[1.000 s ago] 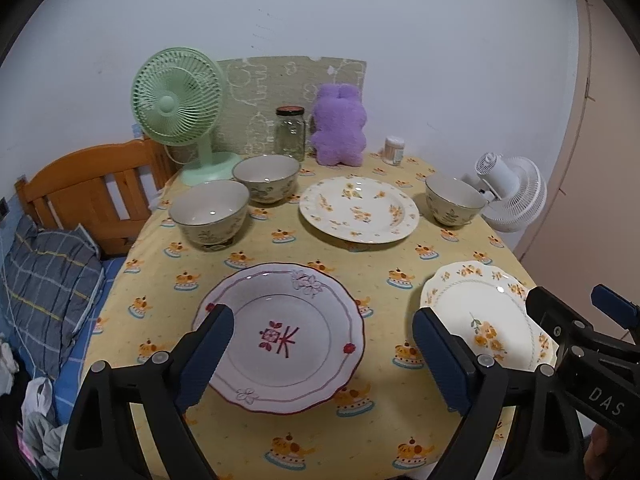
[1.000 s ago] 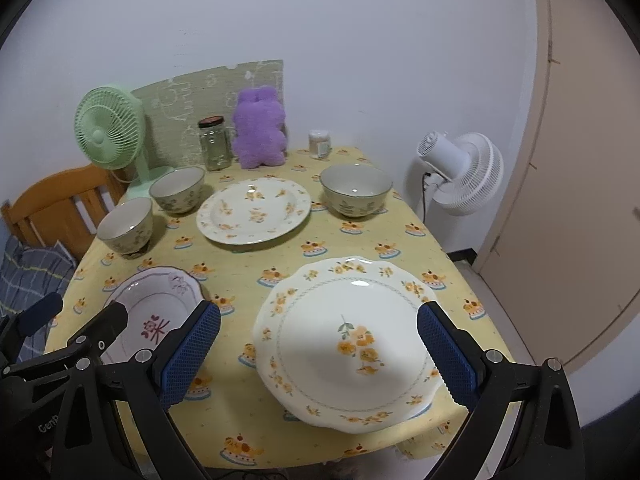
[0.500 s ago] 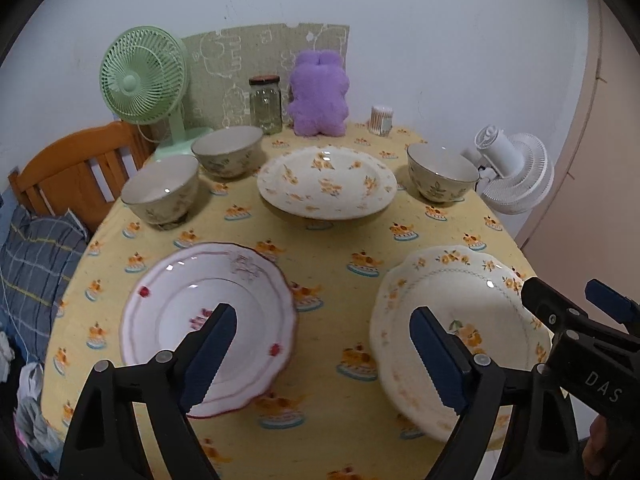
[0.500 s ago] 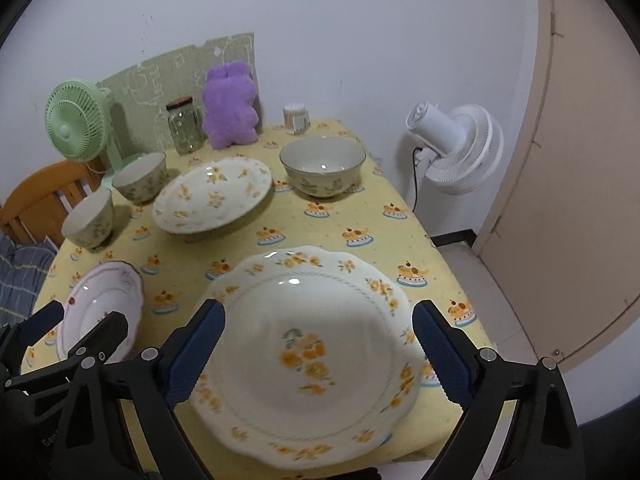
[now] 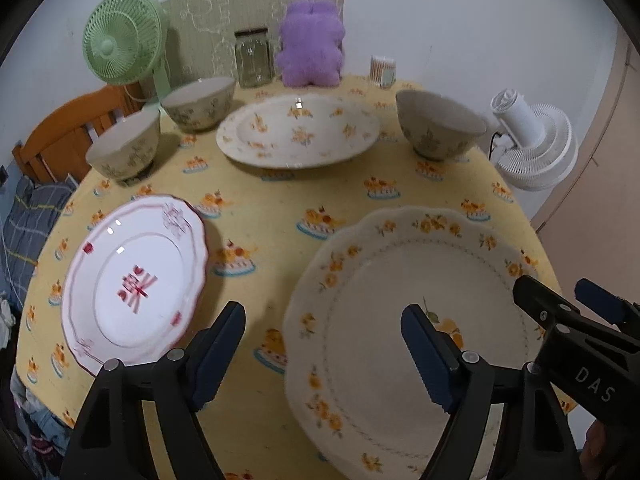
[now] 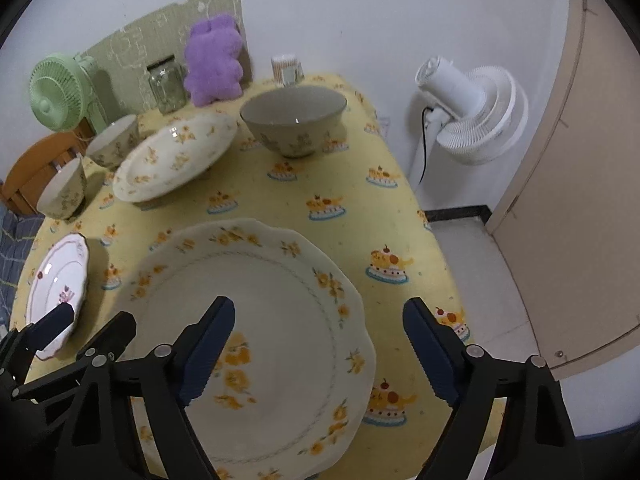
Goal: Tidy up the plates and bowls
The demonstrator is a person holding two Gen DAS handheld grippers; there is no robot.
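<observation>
A large cream plate with yellow flowers (image 5: 400,300) (image 6: 260,320) lies at the table's near right. A white plate with red trim (image 5: 132,280) (image 6: 56,288) lies near left. A deep flowered plate (image 5: 298,130) (image 6: 176,156) sits mid-table. One bowl (image 5: 438,124) (image 6: 294,118) stands at the right, two bowls (image 5: 200,102) (image 5: 124,144) at the left. My left gripper (image 5: 324,344) is open above the left rim of the cream plate. My right gripper (image 6: 316,344) is open over that plate.
A green fan (image 5: 124,40), a glass jar (image 5: 252,58), a purple plush toy (image 5: 312,44) and a small container (image 5: 383,70) stand along the back edge. A white floor fan (image 6: 472,112) stands right of the table, a wooden chair (image 5: 68,132) at the left.
Both grippers have moved forward, down and to the right toward the cream plate. It now fills more of both views. Both stay open.
</observation>
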